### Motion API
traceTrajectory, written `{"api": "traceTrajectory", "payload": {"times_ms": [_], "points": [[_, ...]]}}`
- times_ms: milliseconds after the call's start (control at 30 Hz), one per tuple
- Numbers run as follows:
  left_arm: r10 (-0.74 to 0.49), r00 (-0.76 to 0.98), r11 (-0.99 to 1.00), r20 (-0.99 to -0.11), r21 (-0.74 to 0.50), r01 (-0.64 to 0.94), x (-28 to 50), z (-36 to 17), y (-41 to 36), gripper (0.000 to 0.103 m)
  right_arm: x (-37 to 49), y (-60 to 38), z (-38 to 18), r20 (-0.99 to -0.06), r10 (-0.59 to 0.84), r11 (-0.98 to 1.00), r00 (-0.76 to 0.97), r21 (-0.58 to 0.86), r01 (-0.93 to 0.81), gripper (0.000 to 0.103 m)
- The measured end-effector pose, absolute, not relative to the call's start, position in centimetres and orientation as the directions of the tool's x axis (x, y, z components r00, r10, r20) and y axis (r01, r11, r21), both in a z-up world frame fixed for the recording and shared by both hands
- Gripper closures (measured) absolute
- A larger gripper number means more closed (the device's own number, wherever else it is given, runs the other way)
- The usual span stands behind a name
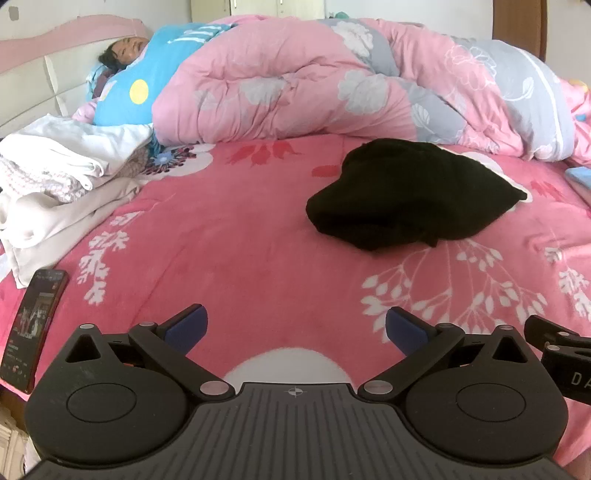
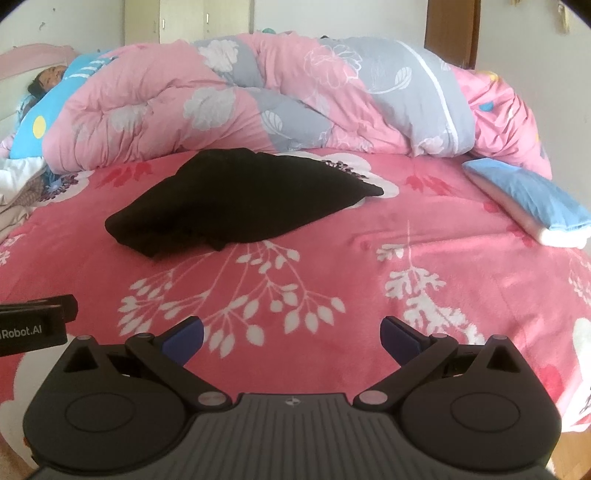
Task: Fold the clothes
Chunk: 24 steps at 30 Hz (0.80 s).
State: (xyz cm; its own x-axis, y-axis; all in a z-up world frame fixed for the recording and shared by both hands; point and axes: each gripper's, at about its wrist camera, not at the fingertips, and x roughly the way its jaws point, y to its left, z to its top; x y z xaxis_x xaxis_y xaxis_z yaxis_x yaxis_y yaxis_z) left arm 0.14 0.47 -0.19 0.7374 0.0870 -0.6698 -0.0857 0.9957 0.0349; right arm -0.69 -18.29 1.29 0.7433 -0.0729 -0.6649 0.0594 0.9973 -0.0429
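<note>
**Two grippers spread wide over the near edge of the bed, black garment lying free at mid-bed**

Two grippers are held side by side above the near edge of the bed (image 2: 332,236), which is covered by a pink blanket printed with white leaf sprays. The left gripper (image 1: 296,325) is seen with its blue-padded fingers (image 1: 186,326) set well apart and nothing between them; the right gripper (image 2: 291,334) is spread in the same way and is likewise empty. Only pink blanket is seen under and between the fingers of each.

The black garment (image 1: 410,192) is found near the middle of the bed, bunched into a loose heap, well apart from both grippers. It is touched by neither. A broad strip of bare blanket is left between its near edge and the fingertips, and open blanket is also seen to either side of it.

The far edge of the bed is taken up by a rolled pink and grey quilt (image 1: 332,85), under which a person (image 1: 123,51) is lying toward the far left corner, by the pink headboard (image 1: 66,33). The garment's far side lies close to the quilt.

Along the left edge a pile of pale clothes (image 1: 55,177) is stacked, and a phone (image 1: 35,325) is laid at the near left corner, just beside the left gripper's body. By the right edge a folded blue and white cloth (image 2: 532,199) is set, well apart from the black garment.
</note>
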Motion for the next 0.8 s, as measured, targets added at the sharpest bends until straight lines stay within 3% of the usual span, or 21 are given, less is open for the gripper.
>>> {"api": "traceTrajectory", "payload": {"times_ms": [633, 800], "points": [[0.069, 0.739, 0.997, -0.67, 0.023, -0.072, 1.0, -0.8, 0.8, 0.0, -0.2, -18.0, 0.9, -0.661, -0.071, 0.997, 0.747, -0.05, 0.051, 0.0], [0.046, 0.775, 0.999, -0.63, 0.016, -0.047, 2.6, -0.8, 1.0, 0.0, 0.4, -18.7, -0.2, -0.658, -0.071, 0.997, 0.75, -0.046, 0.055, 0.0]]}}
